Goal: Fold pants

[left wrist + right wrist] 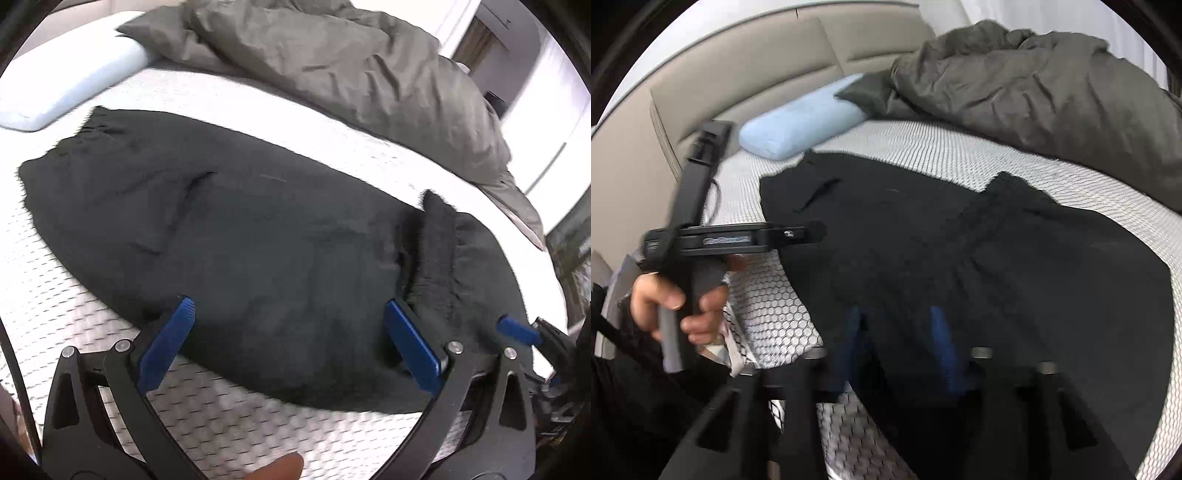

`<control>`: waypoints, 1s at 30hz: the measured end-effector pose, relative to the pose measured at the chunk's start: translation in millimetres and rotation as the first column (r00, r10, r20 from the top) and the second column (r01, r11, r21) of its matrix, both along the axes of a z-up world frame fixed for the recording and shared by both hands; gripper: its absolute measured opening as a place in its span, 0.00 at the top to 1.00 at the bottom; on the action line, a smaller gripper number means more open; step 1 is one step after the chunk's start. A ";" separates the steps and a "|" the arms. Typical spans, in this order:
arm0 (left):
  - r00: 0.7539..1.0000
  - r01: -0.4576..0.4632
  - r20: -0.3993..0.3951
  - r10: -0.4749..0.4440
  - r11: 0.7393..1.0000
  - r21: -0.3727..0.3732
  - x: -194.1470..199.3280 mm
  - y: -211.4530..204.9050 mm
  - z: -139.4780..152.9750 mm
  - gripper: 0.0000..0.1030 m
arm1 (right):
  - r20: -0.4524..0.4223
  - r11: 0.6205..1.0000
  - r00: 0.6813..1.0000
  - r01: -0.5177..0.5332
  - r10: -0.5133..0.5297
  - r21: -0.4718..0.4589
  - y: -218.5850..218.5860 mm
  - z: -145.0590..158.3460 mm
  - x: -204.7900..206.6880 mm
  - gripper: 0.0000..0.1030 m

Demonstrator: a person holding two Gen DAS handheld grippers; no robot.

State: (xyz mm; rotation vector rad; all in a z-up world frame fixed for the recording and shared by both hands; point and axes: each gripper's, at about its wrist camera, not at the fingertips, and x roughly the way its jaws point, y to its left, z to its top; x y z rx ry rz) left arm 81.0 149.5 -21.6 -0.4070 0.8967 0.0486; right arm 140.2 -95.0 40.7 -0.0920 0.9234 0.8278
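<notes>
Black pants (240,236) lie folded on a white patterned mattress (258,439), with the ribbed waistband (432,251) folded over at the right. My left gripper (288,314) is open and empty, its blue pads just above the pants' near edge. The right gripper's blue pad (517,330) shows at the far right of this view. In the right wrist view the pants (960,258) fill the middle. My right gripper (897,325) is open over the near edge, blurred. The left gripper's body (727,240) is held by a hand (676,299) at the left.
A crumpled grey duvet (351,74) lies at the back of the bed; it also shows in the right wrist view (1052,85). A light blue pillow (801,122) sits by the beige headboard (757,62). A window (554,110) is at the right.
</notes>
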 end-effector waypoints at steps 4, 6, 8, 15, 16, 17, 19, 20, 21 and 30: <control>0.994 0.107 0.002 -0.107 0.992 -0.062 14.1 -30.1 3.8 0.01 | 0.036 0.991 0.992 0.120 -0.122 0.058 -56.1 12.2 2.4 0.23; 0.989 0.146 -0.017 -0.147 0.986 -0.075 18.5 -46.5 2.0 0.02 | 0.027 0.977 0.979 0.201 -0.204 0.067 -87.2 13.2 8.2 0.19; 0.981 0.184 -0.039 -0.191 0.975 -0.124 21.7 -56.7 -2.5 0.13 | -0.007 0.949 0.951 0.310 -0.310 0.057 -117.5 5.9 20.7 0.19; 0.966 0.210 -0.066 -0.251 0.906 -0.367 9.5 -48.6 -12.1 0.27 | -0.151 0.881 0.871 0.473 -0.467 0.009 -163.9 -30.8 39.9 0.19; 0.966 0.207 -0.062 -0.252 0.892 -0.401 6.9 -45.7 -13.0 0.27 | -0.151 0.879 0.869 0.476 -0.471 0.003 -166.4 -32.6 38.2 0.19; 0.964 0.210 -0.060 -0.261 0.877 -0.432 4.4 -42.9 -13.6 0.27 | -0.149 0.879 0.869 0.477 -0.472 0.000 -168.3 -32.6 37.8 0.19; 0.960 0.221 -0.048 -0.276 0.852 -0.475 0.0 -38.9 -14.9 0.27 | -0.143 0.876 0.867 0.482 -0.477 0.003 -174.3 -29.7 35.9 0.19; 0.958 0.229 -0.034 -0.283 0.835 -0.500 -2.4 -36.8 -15.0 0.27 | -0.142 0.876 0.867 0.483 -0.477 0.005 -174.9 -29.3 35.7 0.19; 0.956 0.236 -0.026 -0.291 0.821 -0.520 -1.8 -35.6 -15.2 0.27 | -0.140 0.875 0.867 0.485 -0.479 0.009 -174.1 -28.4 37.1 0.19; 0.930 0.292 -0.020 -0.367 0.770 -0.567 0.3 -53.6 -21.3 0.27 | -0.136 0.882 0.874 0.472 -0.467 0.001 -167.9 -25.6 37.6 0.19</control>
